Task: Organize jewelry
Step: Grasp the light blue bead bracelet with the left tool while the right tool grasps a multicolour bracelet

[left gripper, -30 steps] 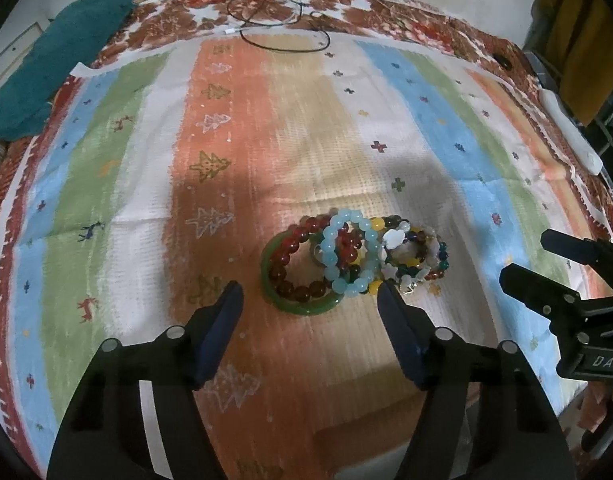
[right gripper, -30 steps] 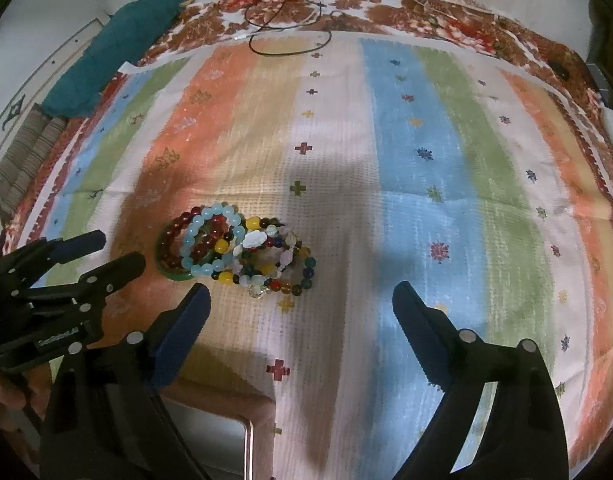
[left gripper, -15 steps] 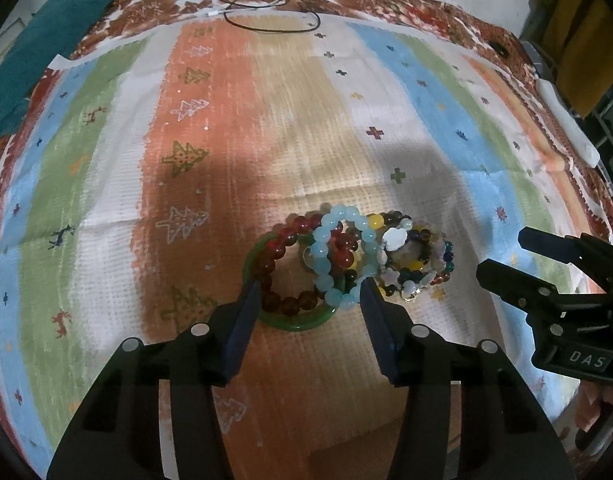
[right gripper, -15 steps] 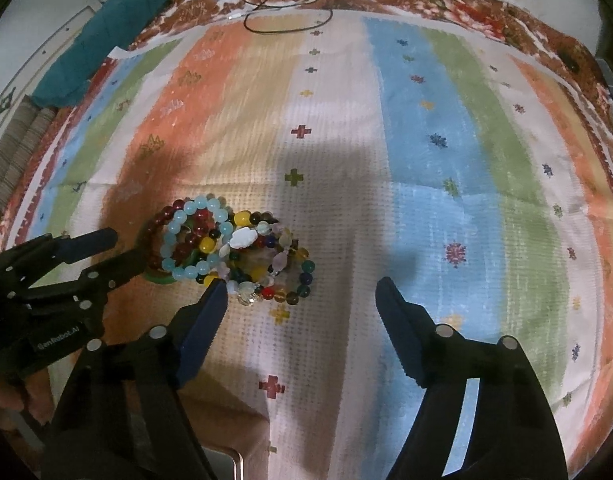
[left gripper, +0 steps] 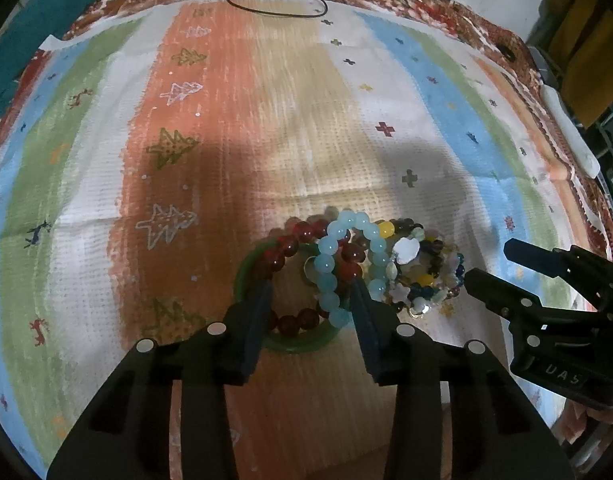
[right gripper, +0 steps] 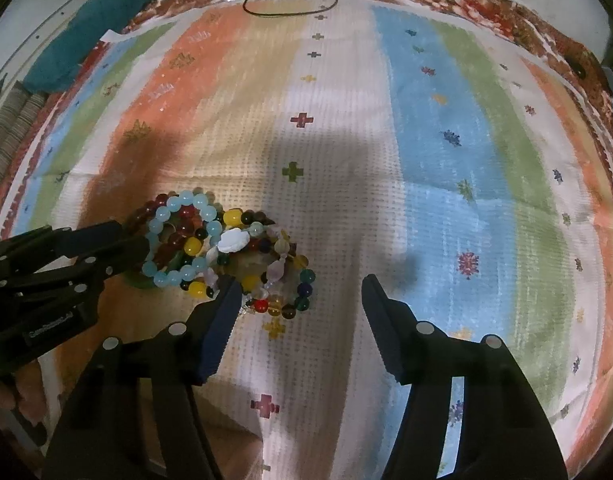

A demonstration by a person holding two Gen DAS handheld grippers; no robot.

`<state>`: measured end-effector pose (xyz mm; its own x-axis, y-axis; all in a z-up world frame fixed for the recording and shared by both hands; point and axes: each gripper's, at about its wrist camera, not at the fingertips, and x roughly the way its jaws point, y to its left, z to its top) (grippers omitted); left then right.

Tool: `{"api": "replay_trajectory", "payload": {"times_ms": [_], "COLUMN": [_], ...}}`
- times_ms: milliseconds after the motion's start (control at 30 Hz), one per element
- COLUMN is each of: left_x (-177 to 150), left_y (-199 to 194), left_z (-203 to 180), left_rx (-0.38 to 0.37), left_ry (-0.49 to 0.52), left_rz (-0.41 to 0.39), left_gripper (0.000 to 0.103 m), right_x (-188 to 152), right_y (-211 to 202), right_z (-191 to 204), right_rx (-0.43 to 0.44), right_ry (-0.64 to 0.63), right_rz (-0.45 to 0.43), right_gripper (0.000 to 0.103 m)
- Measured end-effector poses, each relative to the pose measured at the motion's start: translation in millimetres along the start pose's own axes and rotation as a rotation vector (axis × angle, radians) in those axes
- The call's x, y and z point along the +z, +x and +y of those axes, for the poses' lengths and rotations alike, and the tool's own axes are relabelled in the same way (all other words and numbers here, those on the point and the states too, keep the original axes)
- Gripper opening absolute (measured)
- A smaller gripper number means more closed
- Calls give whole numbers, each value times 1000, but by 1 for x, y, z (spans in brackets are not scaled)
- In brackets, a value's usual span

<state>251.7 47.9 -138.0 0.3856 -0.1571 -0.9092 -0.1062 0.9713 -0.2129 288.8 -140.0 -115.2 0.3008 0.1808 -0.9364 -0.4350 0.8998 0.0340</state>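
A pile of bracelets lies on the striped cloth: a green bangle (left gripper: 302, 344), a dark red bead bracelet (left gripper: 306, 234), a pale blue bead bracelet (left gripper: 330, 264) and multicoloured bead bracelets (left gripper: 422, 268). My left gripper (left gripper: 312, 292) is open, its fingers straddling the red and pale blue bracelets over the bangle. My right gripper (right gripper: 300, 292) is open just right of the pile (right gripper: 234, 248), its left fingertip (right gripper: 226, 300) touching the multicoloured beads. The right gripper also shows in the left wrist view (left gripper: 502, 268), and the left gripper in the right wrist view (right gripper: 126, 244).
The striped cloth (right gripper: 446, 160) covers the surface. A black cable (left gripper: 274, 4) loops at the far edge. A teal cloth (right gripper: 102, 20) lies at the far left. A white object (left gripper: 570, 132) lies along the right edge.
Both grippers have moved forward onto the pile. The left fingers have narrowed around the red and pale blue bracelets; the right gripper's left finger now reaches the multicoloured beads.
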Motion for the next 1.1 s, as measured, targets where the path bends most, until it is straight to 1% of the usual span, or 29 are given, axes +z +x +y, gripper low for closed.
{"api": "replay_trajectory", "payload": {"times_ms": [67,200,267,400,467,500,633,733,867,967,1100], "left_x": [1,4,4,6,7,7,7,8,8,7,9], "left_y": [2,9,14,17,18,18,18,19,18,17,11], "left_z": [0,1,2,3,2,1,-1,-2,-3,-4,-4], "left_rx": [-5,-12,-13,-32,-46,-50,-44,-42,-28,-23,-24], "left_ry": [6,10,13,8,10,13,20,22,32,37,28], "left_rz": [3,10,20,19,21,21,22,22,18,13,2], "left_gripper": [37,34,28,22,14,13,13,11,11,11,11], "right_x": [1,4,5,8,10,10,11,11,9,9,10], "right_y": [2,8,10,15,18,20,26,29,34,34,28], "right_z": [0,2,2,4,5,6,10,12,12,12,9], "right_rx": [4,4,9,17,20,21,22,15,14,7,26], "right_ry": [4,5,7,4,0,-4,-13,-18,-26,-31,-21], "right_rz": [5,11,14,20,25,28,36,36,45,45,34], "right_gripper": [58,56,51,46,41,39,30,26,15,11,11]}}
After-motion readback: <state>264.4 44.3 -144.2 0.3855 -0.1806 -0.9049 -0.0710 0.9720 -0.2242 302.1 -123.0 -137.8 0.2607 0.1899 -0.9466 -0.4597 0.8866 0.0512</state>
